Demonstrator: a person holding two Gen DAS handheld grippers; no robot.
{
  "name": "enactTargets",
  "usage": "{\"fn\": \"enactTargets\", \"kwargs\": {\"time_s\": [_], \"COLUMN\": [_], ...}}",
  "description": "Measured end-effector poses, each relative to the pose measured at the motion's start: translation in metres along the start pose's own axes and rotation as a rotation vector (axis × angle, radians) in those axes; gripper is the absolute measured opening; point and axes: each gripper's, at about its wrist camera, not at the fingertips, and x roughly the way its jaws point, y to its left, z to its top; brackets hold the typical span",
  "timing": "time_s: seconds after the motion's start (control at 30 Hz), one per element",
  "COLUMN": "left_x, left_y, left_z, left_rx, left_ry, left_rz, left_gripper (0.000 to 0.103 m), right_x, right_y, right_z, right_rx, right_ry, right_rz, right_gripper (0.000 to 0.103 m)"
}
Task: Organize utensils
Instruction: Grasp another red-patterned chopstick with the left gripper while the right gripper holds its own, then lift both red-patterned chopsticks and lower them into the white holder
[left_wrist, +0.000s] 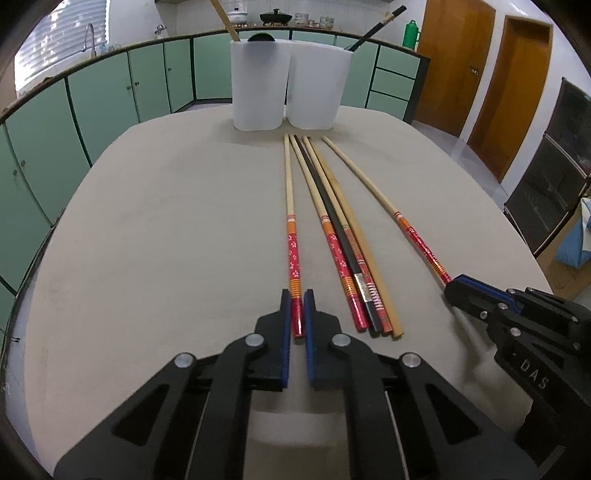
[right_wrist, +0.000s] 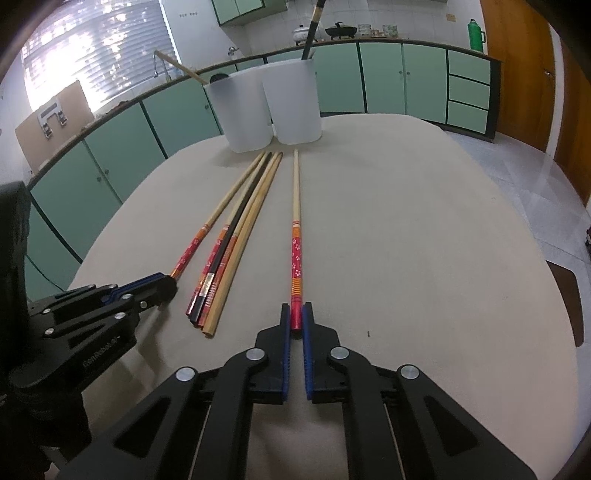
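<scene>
Several long chopsticks lie on the beige table, tips toward two white tubs. My left gripper is shut on the red end of the leftmost chopstick; it shows at the left of the right wrist view. My right gripper is shut on the red end of the rightmost chopstick; it shows at the right of the left wrist view. A bundle of several chopsticks lies between them, also in the right wrist view.
Two white tubs stand at the table's far edge: the left tub holds a wooden stick and a dark utensil, the right tub holds a black chopstick. Green cabinets and a counter lie behind. Wooden doors are at right.
</scene>
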Motion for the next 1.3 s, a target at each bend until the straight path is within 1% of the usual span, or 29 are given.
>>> {"fn": "enactTargets", "kwargs": {"time_s": [0.23,0.37,0.6,0.8,0.97,1.1,1.2,1.3], "left_x": [-0.034,-0.06,-0.097,-0.116,-0.122,-0.124,-0.127,-0.135], "left_y": [0.005,0.006,0.008,0.009,0.008,0.008,0.008,0.007], "left_z": [0.016,0.031,0.065,0.104,0.13,0.146,0.155,0.162], "left_rx": [0.027,0.041,0.046,0.066,0.079,0.077,0.076,0.079], "left_ry": [-0.09,-0.168,-0.293,-0.384,-0.412,-0.421,-0.43,-0.453], "left_rz": [0.022,0.034,0.018,-0.001,-0.039,-0.069,-0.093,-0.117], "left_gripper": [0.005,0.005,0.005,0.005,0.005,0.005,0.005,0.005], "right_x": [-0.024,-0.042,-0.079,-0.099,-0.102,-0.101,-0.104,-0.113], "right_y": [0.001,0.002,0.002,0.006,0.011,0.016,0.017,0.02], "right_z": [0.015,0.028,0.068,0.11,0.145,0.163,0.175,0.191], "right_rx": [-0.02,-0.036,-0.054,-0.103,-0.14,-0.178,-0.188,-0.202], "right_ry": [-0.067,-0.113,-0.217,-0.286,-0.294,-0.29,-0.286,-0.303], "right_rz": [0.007,0.014,0.035,0.045,0.063,0.066,0.102,0.122], "right_gripper": [0.006,0.006,0.006,0.006,0.006,0.006,0.006,0.006]}}
